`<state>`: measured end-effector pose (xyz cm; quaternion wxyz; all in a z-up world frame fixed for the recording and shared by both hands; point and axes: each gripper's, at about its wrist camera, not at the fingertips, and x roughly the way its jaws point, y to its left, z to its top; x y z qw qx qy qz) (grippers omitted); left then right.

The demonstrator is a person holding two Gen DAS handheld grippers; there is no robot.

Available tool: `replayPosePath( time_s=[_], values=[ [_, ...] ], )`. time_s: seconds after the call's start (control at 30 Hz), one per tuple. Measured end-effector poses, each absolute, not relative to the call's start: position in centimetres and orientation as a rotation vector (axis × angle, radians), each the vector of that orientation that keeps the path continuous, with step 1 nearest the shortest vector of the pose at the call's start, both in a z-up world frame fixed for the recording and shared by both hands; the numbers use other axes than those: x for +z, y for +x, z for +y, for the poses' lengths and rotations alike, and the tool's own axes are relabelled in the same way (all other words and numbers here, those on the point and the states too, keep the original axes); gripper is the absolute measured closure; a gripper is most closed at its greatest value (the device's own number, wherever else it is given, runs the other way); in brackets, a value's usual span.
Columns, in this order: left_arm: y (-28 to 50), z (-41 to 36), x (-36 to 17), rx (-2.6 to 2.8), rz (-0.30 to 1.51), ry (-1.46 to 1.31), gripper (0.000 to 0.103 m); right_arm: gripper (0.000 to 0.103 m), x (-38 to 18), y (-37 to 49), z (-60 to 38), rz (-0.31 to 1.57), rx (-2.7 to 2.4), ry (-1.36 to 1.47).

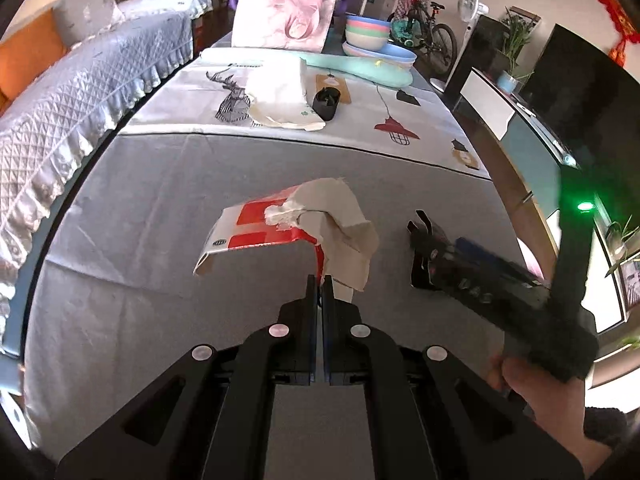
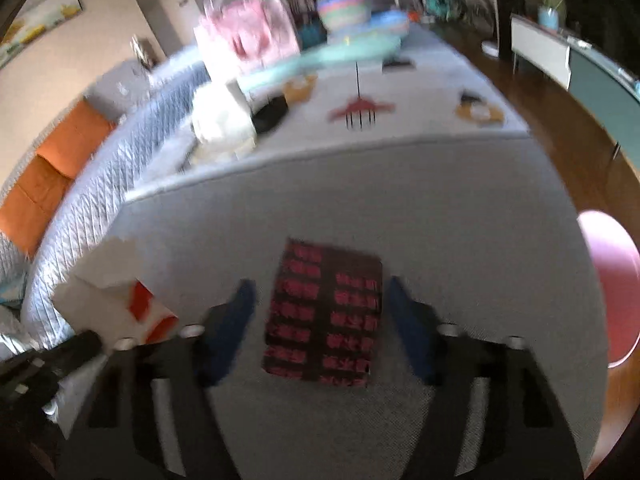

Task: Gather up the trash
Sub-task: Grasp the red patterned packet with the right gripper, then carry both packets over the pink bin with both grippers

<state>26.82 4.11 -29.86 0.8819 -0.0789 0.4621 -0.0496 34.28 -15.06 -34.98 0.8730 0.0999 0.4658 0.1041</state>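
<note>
Pinching a torn red-and-white carton scrap (image 1: 276, 228) by its lower edge, the left gripper (image 1: 319, 280) has its two fingers pressed together on the piece, which hangs lifted above the grey tablecloth (image 1: 160, 208) at about the twelve o'clock of the fingertips. A crumpled brownish flap of the same scrap droops toward two o'clock.

At roughly three o'clock from the scrap lies a dark wrapper with red print (image 2: 326, 316), flat on the cloth. The right gripper (image 2: 322, 312) hovers around it with its blue-padded fingers (image 2: 236, 320) spread wide, one at the wrapper's nine o'clock and one at its three o'clock; the right wrist view is blurred, so contact cannot be judged. In the left wrist view a hand (image 1: 536, 396) grips that tool's handle at four o'clock.

Farther up the table, toward twelve o'clock, sit a white tissue pack (image 1: 276, 96), a small black object (image 1: 327, 102) just beside it, a pink gift bag (image 1: 282, 16) and stacked pastel bowls (image 1: 368, 32). A quilted sofa (image 1: 80, 92) runs along nine o'clock.
</note>
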Motion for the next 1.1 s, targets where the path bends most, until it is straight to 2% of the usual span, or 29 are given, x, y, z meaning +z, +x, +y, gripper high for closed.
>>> replayPosePath(
  time_s=[0.13, 0.53, 0.7, 0.9, 1.1],
  values=[
    [27.1, 4.1, -29.7, -0.122, 0.964, -0.152, 0.101, 0.052, -34.8, 35.0, -14.6, 0.983, 0.274, 0.166],
    [25.4, 1.3, -26.6, -0.235, 0.913, -0.072, 0.103, 0.052, -26.6, 28.6, -16.3, 0.848, 0.351, 0.212],
    [22.9, 0.7, -24.7, -0.285, 0.889, -0.087, 0.103, 0.052, -25.2, 23.9, -18.3, 0.843, 0.347, 0.312],
    [19.0, -0.7, -22.4, -0.331, 0.849, -0.086, 0.103, 0.052, -22.4, 18.8, -18.5, 0.757, 0.377, 0.260],
    [16.0, -1.8, -20.8, -0.368, 0.839, -0.069, 0.103, 0.052, -21.6, 17.6, -19.9, 0.712, 0.383, 0.280]
  ],
)
